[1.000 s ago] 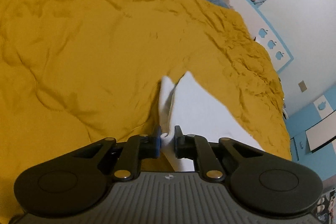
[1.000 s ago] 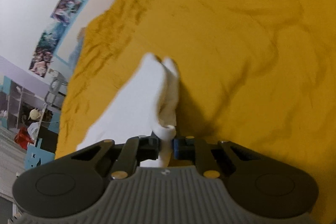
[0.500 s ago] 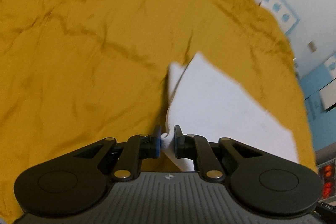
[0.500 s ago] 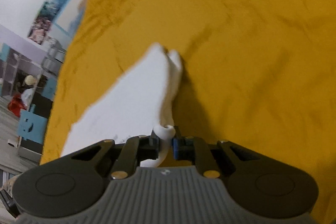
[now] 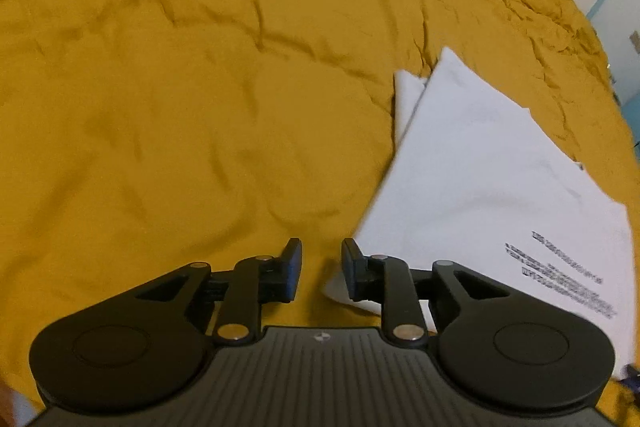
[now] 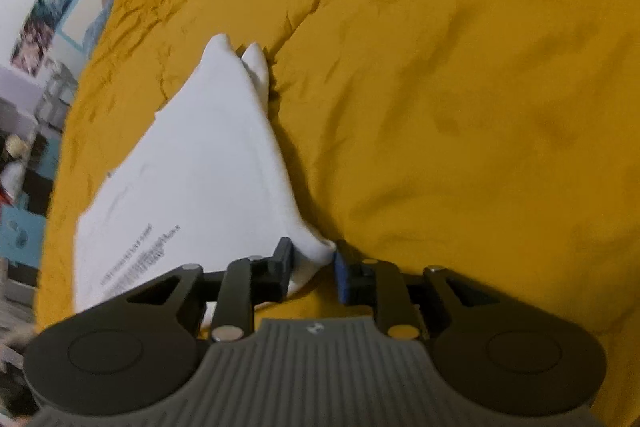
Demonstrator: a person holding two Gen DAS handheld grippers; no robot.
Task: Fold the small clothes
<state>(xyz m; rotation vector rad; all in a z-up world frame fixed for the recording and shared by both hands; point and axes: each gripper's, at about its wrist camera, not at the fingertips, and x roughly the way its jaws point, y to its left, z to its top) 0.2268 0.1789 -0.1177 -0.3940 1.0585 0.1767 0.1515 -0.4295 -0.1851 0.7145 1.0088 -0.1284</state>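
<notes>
At lower right of the left view, the white garment (image 5: 480, 179) is seen lying flat on the yellow bedspread (image 5: 160, 107), its long axis running from the printed end at the frame's lower right to a point up and leftward. Both the left claw (image 5: 320, 269) and right claw (image 6: 310, 269) are opening, a corner lying loose between each pair of jaws, unpressed. The cloth is judged light, soft and limp, best pinched at corners or along an edge.
</notes>
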